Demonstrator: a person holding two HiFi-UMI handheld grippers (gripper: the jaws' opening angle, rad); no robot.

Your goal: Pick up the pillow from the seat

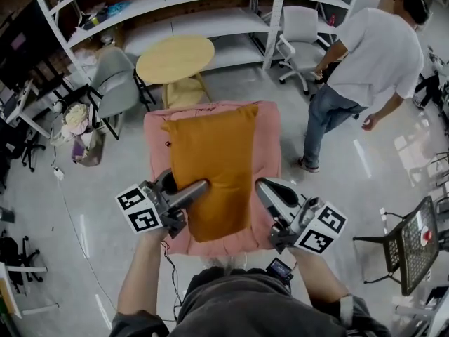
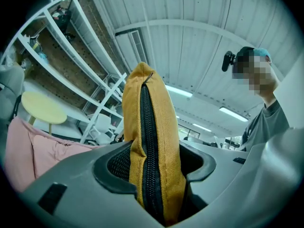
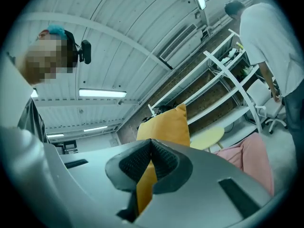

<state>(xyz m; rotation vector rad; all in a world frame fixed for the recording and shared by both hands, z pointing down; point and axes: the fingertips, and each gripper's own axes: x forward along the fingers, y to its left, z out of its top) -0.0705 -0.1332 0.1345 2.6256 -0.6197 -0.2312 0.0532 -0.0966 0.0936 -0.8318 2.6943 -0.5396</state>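
An orange pillow [image 1: 214, 167] with a black zipper along one edge hangs lengthwise above the pink seat [image 1: 156, 128]. My left gripper [image 1: 200, 188] is shut on its near left edge; in the left gripper view the zipped edge [image 2: 151, 127] stands upright, pinched between the jaws of that gripper [image 2: 152, 167]. On the near right edge my right gripper [image 1: 263, 188] is shut as well, and the right gripper view shows a thin fold of the pillow [image 3: 166, 125] squeezed between the pads of the same gripper [image 3: 151, 163].
Behind the seat stand a round yellow table [image 1: 175, 58] and a grey chair [image 1: 116, 83]. A person in a white shirt [image 1: 375, 62] walks at the right, near a white office chair [image 1: 298, 30]. A black mesh chair [image 1: 414, 244] is at the right edge. White shelves [image 1: 210, 9] line the back.
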